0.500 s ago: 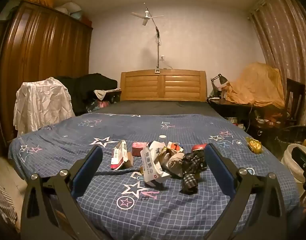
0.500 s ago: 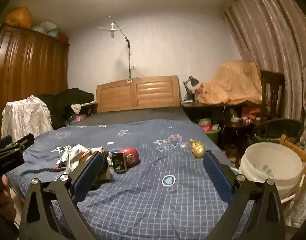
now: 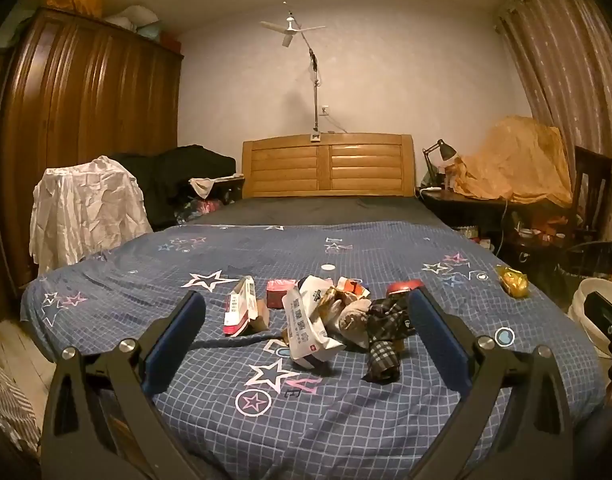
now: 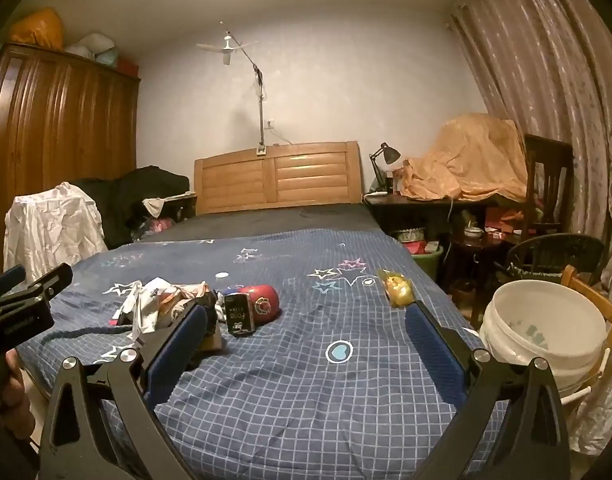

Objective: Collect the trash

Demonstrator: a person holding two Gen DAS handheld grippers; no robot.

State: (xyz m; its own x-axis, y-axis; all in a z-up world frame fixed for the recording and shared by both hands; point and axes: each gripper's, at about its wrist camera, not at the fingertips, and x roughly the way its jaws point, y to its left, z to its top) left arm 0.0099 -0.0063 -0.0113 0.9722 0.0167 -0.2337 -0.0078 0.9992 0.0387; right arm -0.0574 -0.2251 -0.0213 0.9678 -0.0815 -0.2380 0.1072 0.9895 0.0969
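Blue checked bedspread (image 3: 306,412) with stars covers the bed and carries everything that matters. White bucket (image 4: 546,328) stands off the bed's right edge, on a wooden chair, likely the bin. Next in size, the trash heap (image 3: 330,316) lies mid-bed: crumpled white packets, a red-and-white carton (image 3: 238,308), a checked rag (image 3: 386,340), a dark box (image 4: 238,314) leaning on a red pouch (image 4: 262,300). A gold wrapper (image 4: 398,288) sits alone toward the right edge.

The left gripper (image 3: 306,332) hovers with jaws spread wide and empty, the heap straight ahead between them. The right gripper (image 4: 306,336) is equally wide and empty; the heap lies ahead and left of it, the wrapper ahead and right. So the left hand looks better lined up with the heap, the right with the wrapper.
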